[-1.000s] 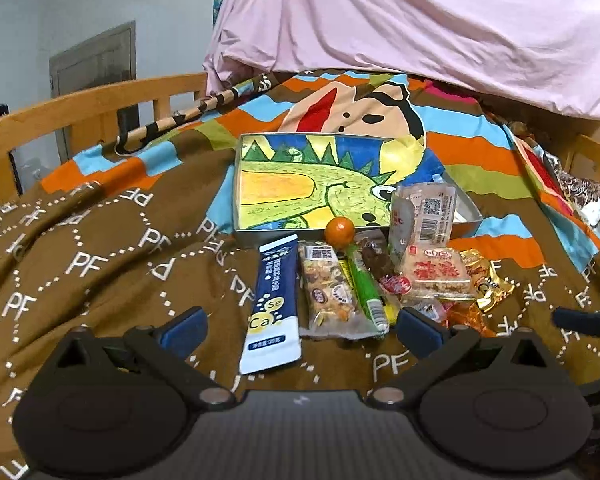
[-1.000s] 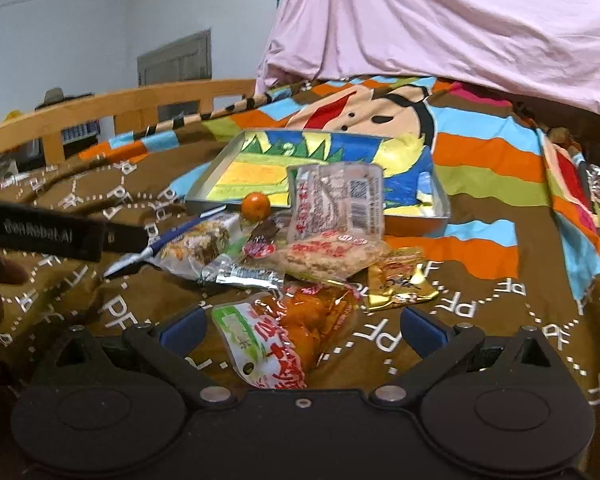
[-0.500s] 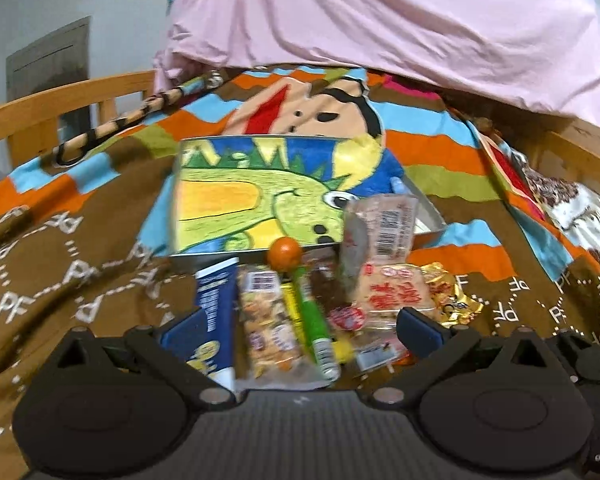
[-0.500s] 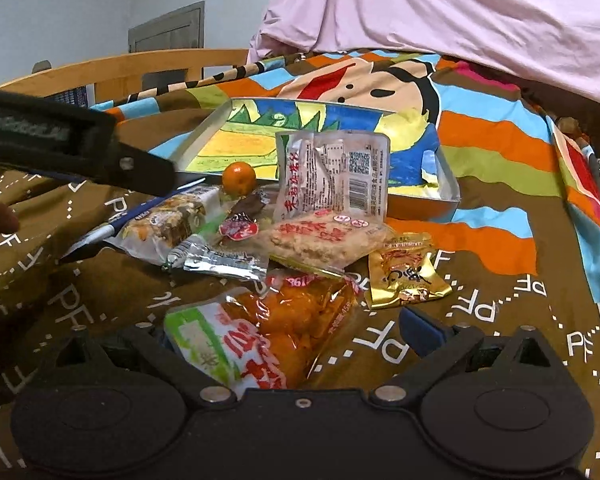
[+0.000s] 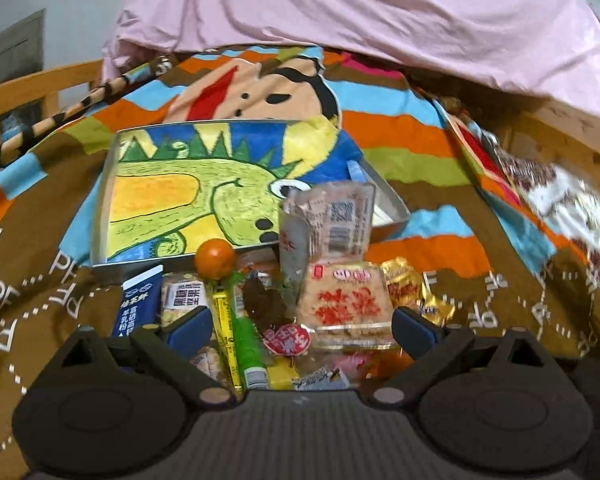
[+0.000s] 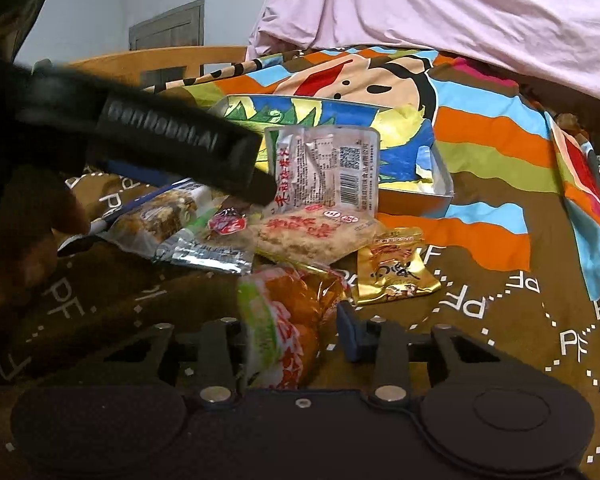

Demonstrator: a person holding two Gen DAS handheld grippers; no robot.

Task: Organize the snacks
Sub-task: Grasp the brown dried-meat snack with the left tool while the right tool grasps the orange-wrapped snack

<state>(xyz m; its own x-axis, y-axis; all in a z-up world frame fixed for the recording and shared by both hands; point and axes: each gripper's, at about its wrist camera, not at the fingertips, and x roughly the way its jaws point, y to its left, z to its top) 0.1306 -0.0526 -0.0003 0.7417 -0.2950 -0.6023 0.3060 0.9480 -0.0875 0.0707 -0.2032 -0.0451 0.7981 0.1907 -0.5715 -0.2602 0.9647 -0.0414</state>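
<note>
Snacks lie in a loose heap on a brown blanket [image 5: 52, 320] just in front of the near rim of a shallow metal tin [image 5: 100, 216] whose bottom bears a green dinosaur drawing. Taking the tin as the landmark: a small orange ball [image 5: 215, 259] rests against its near edge, and a clear packet with a barcode [image 5: 332, 220] leans upright against its near right corner. Just nearer than that packet lies a flat rice-cracker pack with red characters [image 5: 346, 304], and to the right of it a gold foil sachet [image 5: 410, 288]. Toward the tin's near left corner lie a dark blue stick pack [image 5: 136, 304] and a nut bar in clear wrap [image 5: 182, 294], with a green tube [image 5: 246, 340] between them and the cracker pack.

Farthest from the tin, at the near end of the heap, an orange snack bag with a green end [image 6: 284, 320] sits between the fingers of the right gripper [image 6: 292, 332]. Its jaws are closing, and the blue pad on the right has not quite met the bag; the left pad is hidden behind it.

The left gripper [image 5: 300, 326] hovers over the middle of the heap with its blue pads wide apart, clamped on nothing. In the right wrist view it shows as a dark blurred bar [image 6: 172, 148] crossing in front of the tin's left side.
</note>
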